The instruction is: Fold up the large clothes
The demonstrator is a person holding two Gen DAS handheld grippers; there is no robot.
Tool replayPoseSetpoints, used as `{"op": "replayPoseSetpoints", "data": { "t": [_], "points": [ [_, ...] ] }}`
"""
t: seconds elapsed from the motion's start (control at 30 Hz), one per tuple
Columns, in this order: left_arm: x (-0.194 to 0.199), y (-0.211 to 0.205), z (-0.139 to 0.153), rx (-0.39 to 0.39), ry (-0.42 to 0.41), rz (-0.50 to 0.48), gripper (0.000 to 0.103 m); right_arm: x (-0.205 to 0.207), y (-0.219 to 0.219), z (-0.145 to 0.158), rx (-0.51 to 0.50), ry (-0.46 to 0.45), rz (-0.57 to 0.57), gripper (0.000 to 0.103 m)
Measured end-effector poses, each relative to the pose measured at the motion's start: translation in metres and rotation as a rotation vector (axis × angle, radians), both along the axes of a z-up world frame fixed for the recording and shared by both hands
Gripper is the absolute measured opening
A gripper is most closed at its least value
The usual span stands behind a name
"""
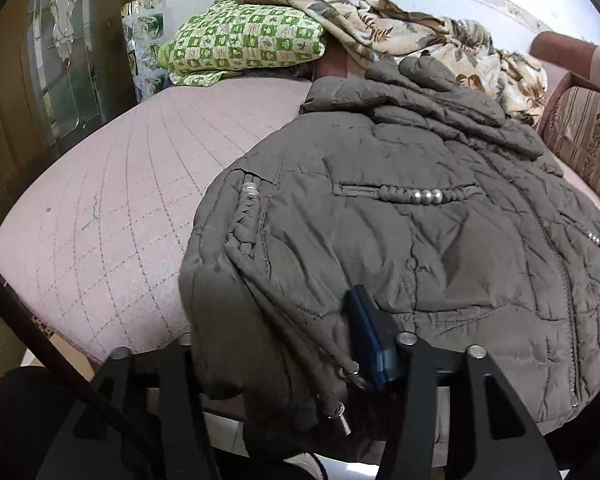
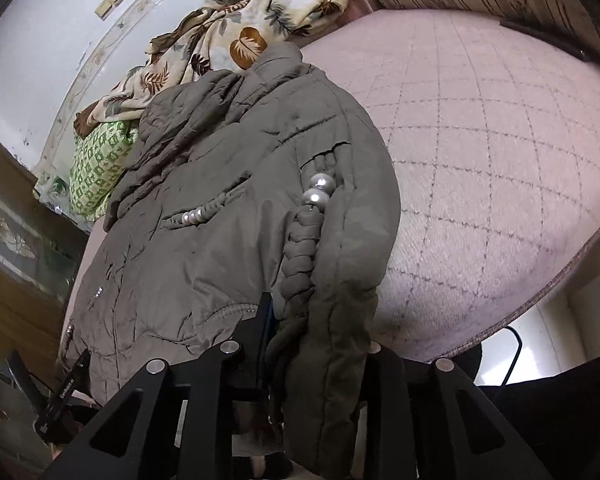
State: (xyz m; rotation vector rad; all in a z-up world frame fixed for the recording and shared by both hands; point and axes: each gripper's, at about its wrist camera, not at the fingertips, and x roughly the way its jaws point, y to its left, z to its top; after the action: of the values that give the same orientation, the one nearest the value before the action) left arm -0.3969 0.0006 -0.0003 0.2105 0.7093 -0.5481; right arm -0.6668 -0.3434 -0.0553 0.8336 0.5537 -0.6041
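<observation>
With the grey-brown quilted jacket lying on the pink bed, both the left tongs and right tongs are pinching its folded-in hem edges, so they'd best lift evenly, keeping hem corners level.

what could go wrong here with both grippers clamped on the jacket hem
1. The jacket is thick and puffy; the left gripper and right gripper pinch only the hem near the bed edge, so it may slip.
2. The hem drawcord dangles and could snag.
3. The collar lies against the floral blanket and could drag it.
</observation>
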Motion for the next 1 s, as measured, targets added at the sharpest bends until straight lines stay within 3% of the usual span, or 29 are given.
{"op": "replayPoseSetpoints", "data": {
  "t": [0.03, 0.1, 0.23, 0.47, 0.7, 1.0],
  "points": [
    [-0.002, 0.001, 0.001, -0.007, -0.008, -0.002, 0.035, 0.001, 0.003, 0.003, -0.025, 0.013, 0.004, 0.021],
    [-0.003, 0.001, 0.003, -0.012, -0.017, -0.008, 0.030, 0.006, 0.013, 0.010, -0.097, 0.047, 0.008, 0.019],
    [-0.003, 0.004, 0.005, -0.023, -0.019, -0.010, 0.026, 0.007, 0.017, 0.014, -0.133, 0.058, 0.006, 0.018],
    [-0.007, 0.005, 0.022, -0.029, -0.064, -0.021, 0.023, 0.005, 0.023, 0.031, -0.197, 0.034, 0.006, 0.016],
    [-0.020, 0.002, 0.042, -0.001, -0.195, -0.051, 0.022, 0.002, 0.034, 0.059, -0.332, 0.025, 0.041, 0.016],
    [-0.027, 0.005, 0.058, -0.018, -0.246, -0.070, 0.022, -0.001, 0.044, 0.082, -0.456, 0.026, 0.078, 0.015]
  ]
}}
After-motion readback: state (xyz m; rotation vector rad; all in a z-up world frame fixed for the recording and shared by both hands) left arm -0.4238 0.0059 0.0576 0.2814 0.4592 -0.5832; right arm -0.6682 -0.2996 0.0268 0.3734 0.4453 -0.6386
